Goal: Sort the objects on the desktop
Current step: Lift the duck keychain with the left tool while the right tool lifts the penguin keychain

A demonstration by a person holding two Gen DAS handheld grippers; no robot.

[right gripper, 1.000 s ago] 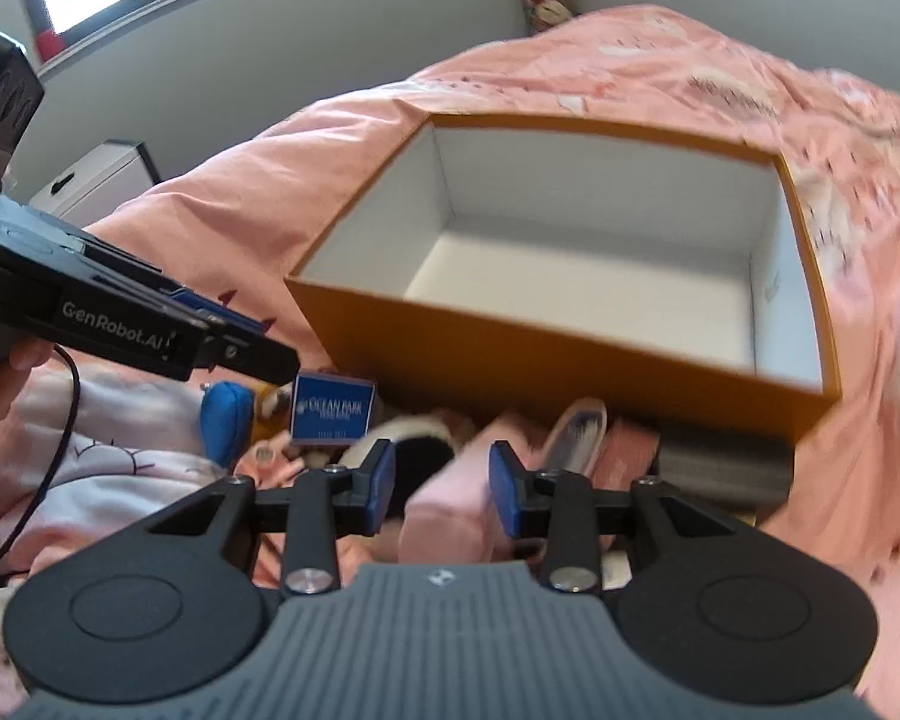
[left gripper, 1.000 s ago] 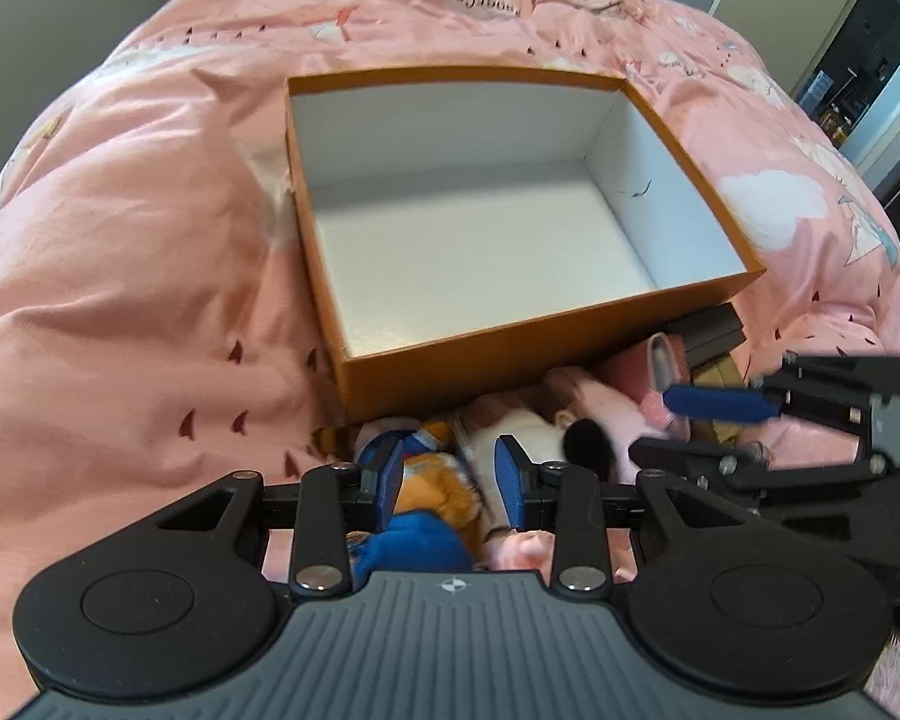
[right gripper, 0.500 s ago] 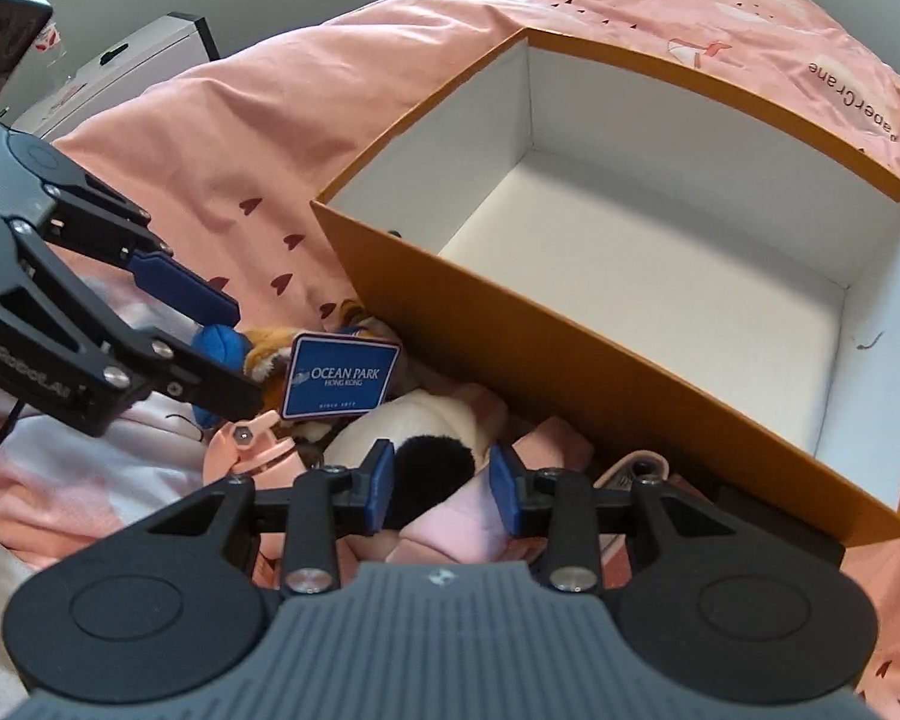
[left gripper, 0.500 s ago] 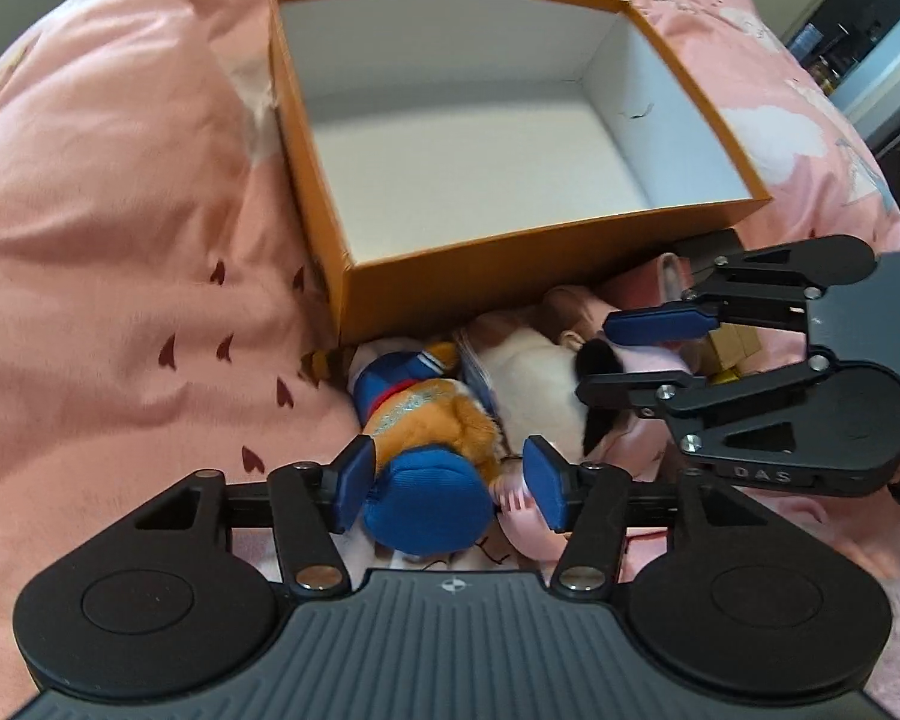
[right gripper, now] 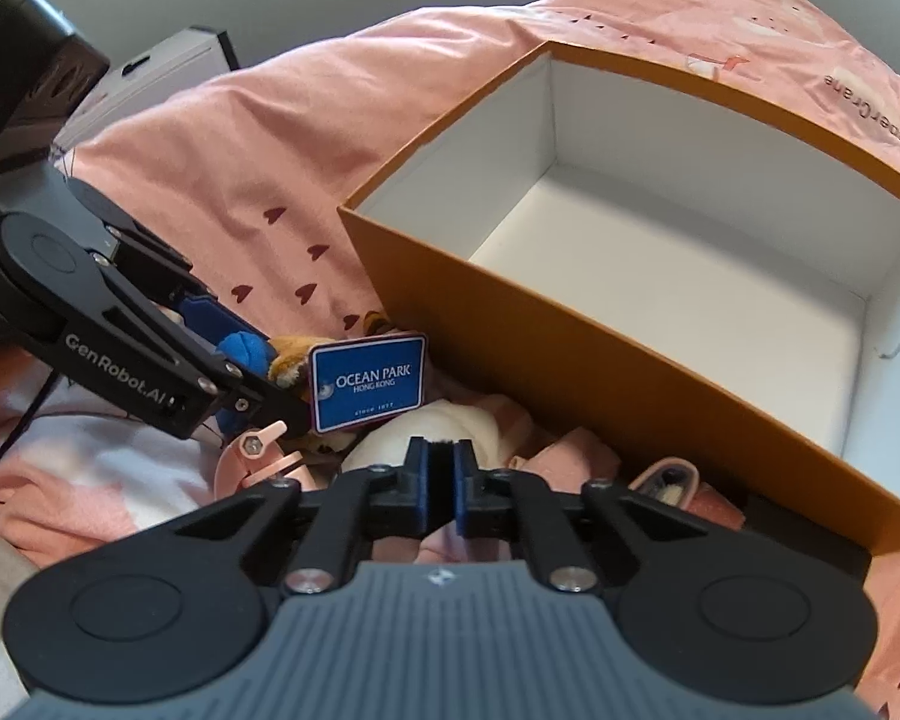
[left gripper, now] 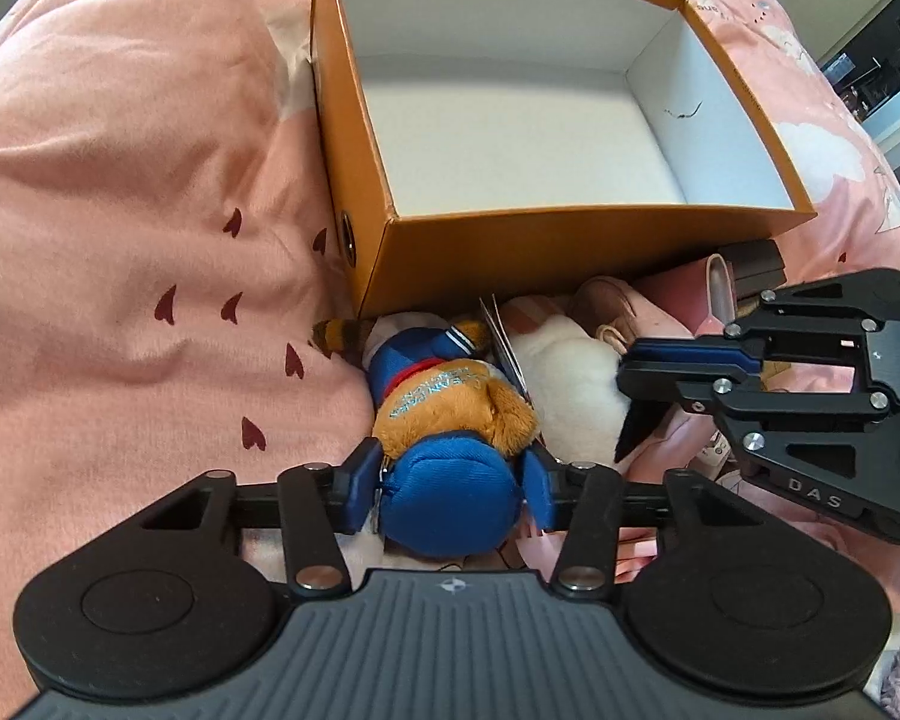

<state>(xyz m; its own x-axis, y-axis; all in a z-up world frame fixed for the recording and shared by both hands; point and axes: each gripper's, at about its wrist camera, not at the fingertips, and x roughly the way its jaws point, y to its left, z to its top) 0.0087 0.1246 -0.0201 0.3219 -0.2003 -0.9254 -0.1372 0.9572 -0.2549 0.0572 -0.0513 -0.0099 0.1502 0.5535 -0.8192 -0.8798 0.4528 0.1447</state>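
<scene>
While the orange cardboard box (left gripper: 513, 243) sits open on the pink bedspread (left gripper: 126, 192), its white inside bare, the left tool (left gripper: 449, 487) has its blue pads on either side of the blue cap of a plush toy (left gripper: 450, 414). The pads look to be touching the cap's sides, so call it a pinch on the plush toy, which lies flat on the bed just in front of the box's near wall.

Over to the right tool (right gripper: 441, 492): its two blue pads are pressed almost together, with only a sliver of dark fur showing between them. That fur belongs to the white-and-black plush (right gripper: 432, 429) lying beside the first toy; from the left wrist view the tips meet right at its dark patch.

A blue hang tag (right gripper: 367, 382) reading OCEAN PARK HONG KONG stands up between the two toys. Pink soft items (left gripper: 660, 312) are heaped against the box's front wall, and a pink plastic piece (right gripper: 258, 456) lies near the left tool's tip.
</scene>
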